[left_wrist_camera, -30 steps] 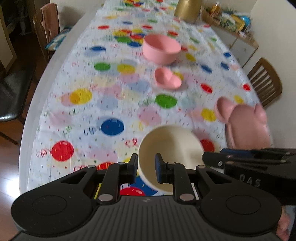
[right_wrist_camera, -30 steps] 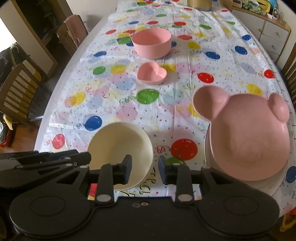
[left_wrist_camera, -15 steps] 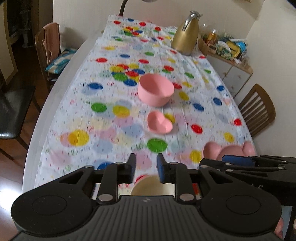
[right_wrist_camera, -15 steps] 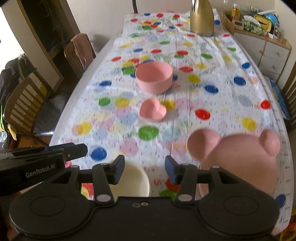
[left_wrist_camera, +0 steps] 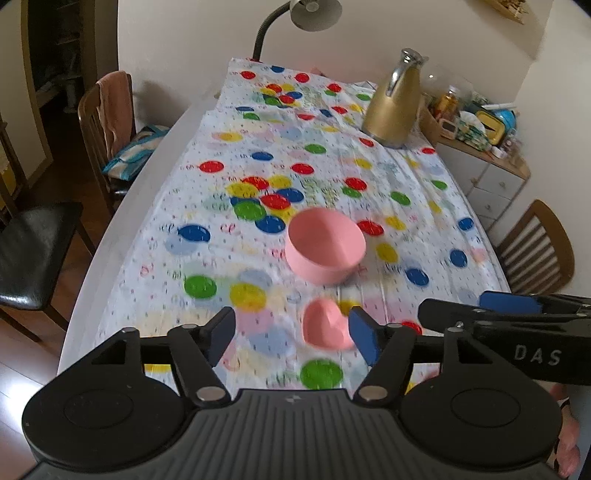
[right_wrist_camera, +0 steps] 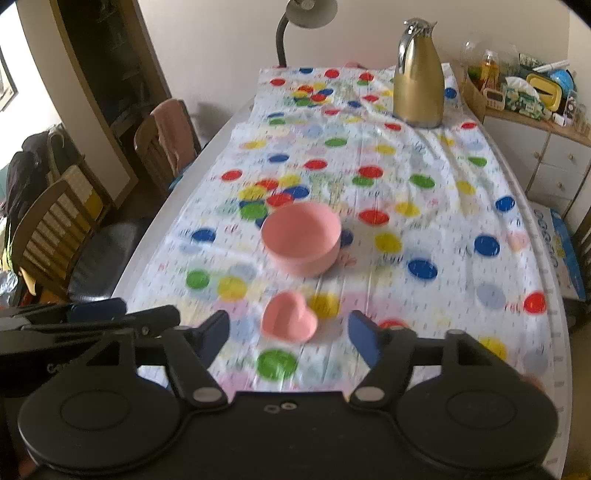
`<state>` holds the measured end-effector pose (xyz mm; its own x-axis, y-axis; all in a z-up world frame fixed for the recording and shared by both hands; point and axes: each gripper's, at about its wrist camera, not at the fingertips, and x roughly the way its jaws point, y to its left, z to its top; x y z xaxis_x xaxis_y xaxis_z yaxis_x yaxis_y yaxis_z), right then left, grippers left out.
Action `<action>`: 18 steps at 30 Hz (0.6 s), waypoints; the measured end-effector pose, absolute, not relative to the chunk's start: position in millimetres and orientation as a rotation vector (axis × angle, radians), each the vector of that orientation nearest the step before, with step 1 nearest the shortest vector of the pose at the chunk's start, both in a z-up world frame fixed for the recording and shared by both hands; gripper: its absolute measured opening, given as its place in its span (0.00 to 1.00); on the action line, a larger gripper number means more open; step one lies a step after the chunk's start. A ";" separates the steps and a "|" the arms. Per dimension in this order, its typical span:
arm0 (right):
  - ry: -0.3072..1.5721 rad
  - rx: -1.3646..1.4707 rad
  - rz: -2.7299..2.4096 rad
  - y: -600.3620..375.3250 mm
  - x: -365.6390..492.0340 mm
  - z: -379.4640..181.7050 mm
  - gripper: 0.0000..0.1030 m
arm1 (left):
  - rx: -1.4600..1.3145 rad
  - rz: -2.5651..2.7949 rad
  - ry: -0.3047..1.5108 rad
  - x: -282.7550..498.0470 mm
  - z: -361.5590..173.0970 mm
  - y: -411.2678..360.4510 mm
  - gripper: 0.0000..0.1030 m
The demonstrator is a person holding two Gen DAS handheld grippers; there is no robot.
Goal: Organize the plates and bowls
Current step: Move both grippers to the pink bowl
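A round pink bowl (left_wrist_camera: 325,245) (right_wrist_camera: 301,238) stands mid-table on the dotted cloth. A small pink heart-shaped dish (left_wrist_camera: 325,328) (right_wrist_camera: 288,321) lies nearer to me. My left gripper (left_wrist_camera: 291,334) hovers above the table; its jaws are opening and nothing is held. The heart dish shows in their gap, lying on the cloth beyond them. My right gripper (right_wrist_camera: 290,334) hangs likewise, jaws opening, with the dish seen between its pads and untouched. Each gripper shows side-on in the other's view: right gripper (left_wrist_camera: 461,308), left gripper (right_wrist_camera: 110,314).
A gold thermos jug (left_wrist_camera: 391,107) (right_wrist_camera: 419,81) stands at the table's far end under a desk lamp (right_wrist_camera: 310,11). Wooden chairs (left_wrist_camera: 107,122) line the left side, and another chair (left_wrist_camera: 535,247) stands at the right. A cluttered sideboard (right_wrist_camera: 524,96) is at the far right.
Both grippers rose and tipped upward, and their jaws widened. The cream bowl and the pink bear plate slid out of view below; the far table end and jug came into view.
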<state>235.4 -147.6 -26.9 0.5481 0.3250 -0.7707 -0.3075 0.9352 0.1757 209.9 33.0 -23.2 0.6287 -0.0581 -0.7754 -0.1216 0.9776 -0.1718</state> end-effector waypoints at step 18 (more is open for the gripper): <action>0.950 0.015 0.369 -154.6 350.0 -54.6 0.92 | -0.254 0.121 0.967 321.0 -60.8 47.7 0.74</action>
<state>350.0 -154.6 -54.6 0.5239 0.3145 -0.7916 -0.3019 0.9376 0.1727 321.0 47.7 -60.8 0.5641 -0.0118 -0.8256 -0.2142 0.9636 -0.1601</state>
